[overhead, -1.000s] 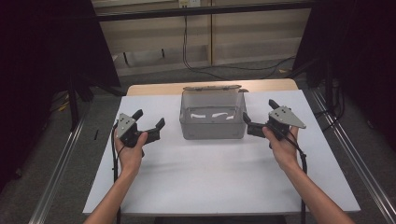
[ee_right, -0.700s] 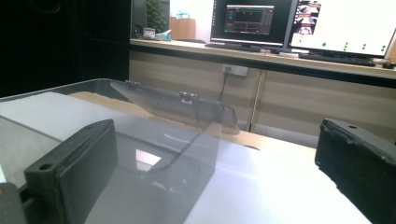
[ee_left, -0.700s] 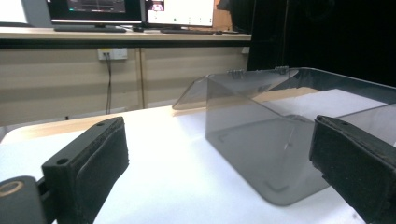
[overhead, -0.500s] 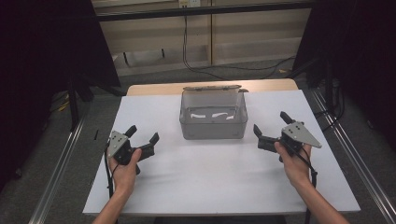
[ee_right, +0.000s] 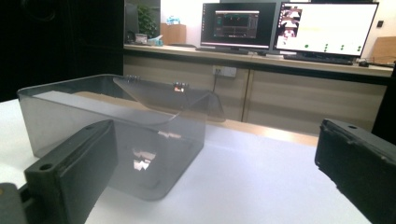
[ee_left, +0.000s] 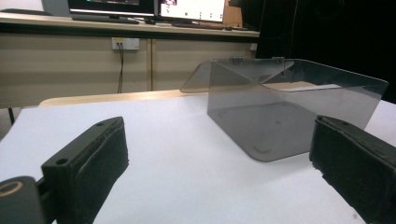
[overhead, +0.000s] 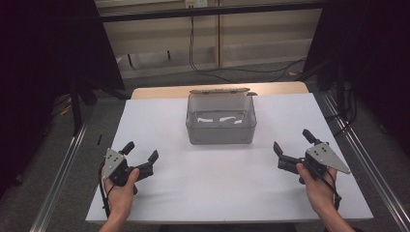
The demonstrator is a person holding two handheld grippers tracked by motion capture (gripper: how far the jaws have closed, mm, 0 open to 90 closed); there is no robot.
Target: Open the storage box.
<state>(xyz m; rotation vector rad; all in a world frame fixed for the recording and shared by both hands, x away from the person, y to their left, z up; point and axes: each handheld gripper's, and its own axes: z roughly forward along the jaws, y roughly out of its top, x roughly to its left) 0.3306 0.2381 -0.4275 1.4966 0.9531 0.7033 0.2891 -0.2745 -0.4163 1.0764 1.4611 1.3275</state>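
Black left gripper (overhead: 141,155), black right gripper (overhead: 293,144), grey triangular plates, padded jaws, trailing cables

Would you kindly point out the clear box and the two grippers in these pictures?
clear box (overhead: 220,135), high view, on its front wall.
left gripper (overhead: 140,152), high view, midway between its open jaws.
right gripper (overhead: 292,141), high view, midway between its open jaws.

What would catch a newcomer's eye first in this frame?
A clear plastic box with its lid hinged open stands at the middle of the white table, toward the far edge. Nearer the person, the left claw and right claw hover open on either side, both apart from the box.
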